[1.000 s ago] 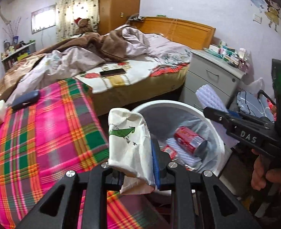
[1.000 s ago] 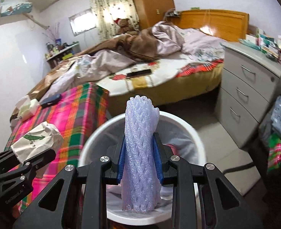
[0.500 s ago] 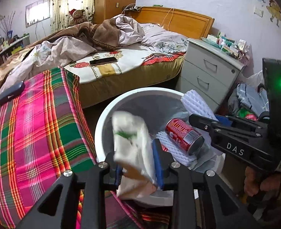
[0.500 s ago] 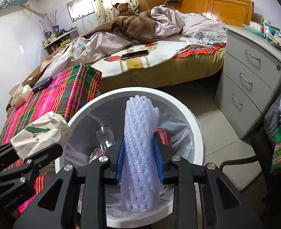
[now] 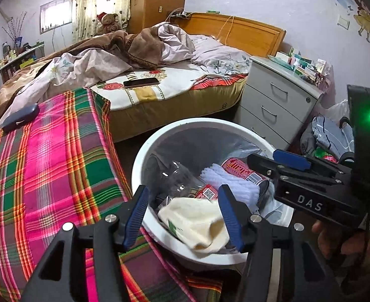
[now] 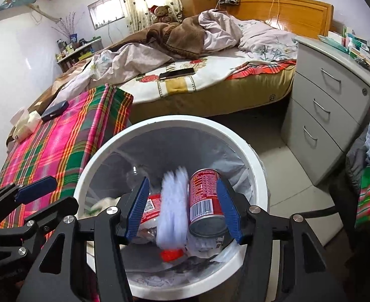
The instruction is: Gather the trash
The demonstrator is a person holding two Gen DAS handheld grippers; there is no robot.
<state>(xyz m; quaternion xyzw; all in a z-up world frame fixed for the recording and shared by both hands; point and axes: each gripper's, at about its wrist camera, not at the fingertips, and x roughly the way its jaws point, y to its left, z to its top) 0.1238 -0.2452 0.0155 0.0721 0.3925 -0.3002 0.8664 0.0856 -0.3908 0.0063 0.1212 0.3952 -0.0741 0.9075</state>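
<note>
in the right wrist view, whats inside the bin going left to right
cream paper wrapper → red-labelled packet → white foam net → red can, all inside the white bin

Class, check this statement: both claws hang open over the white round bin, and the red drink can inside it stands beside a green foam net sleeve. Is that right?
One detail is wrong. The foam net sleeve is white, not green, as the right wrist view shows. The rest holds: the left claw and right claw hang open over the white round bin, and the red drink can lies beside the sleeve.
</note>
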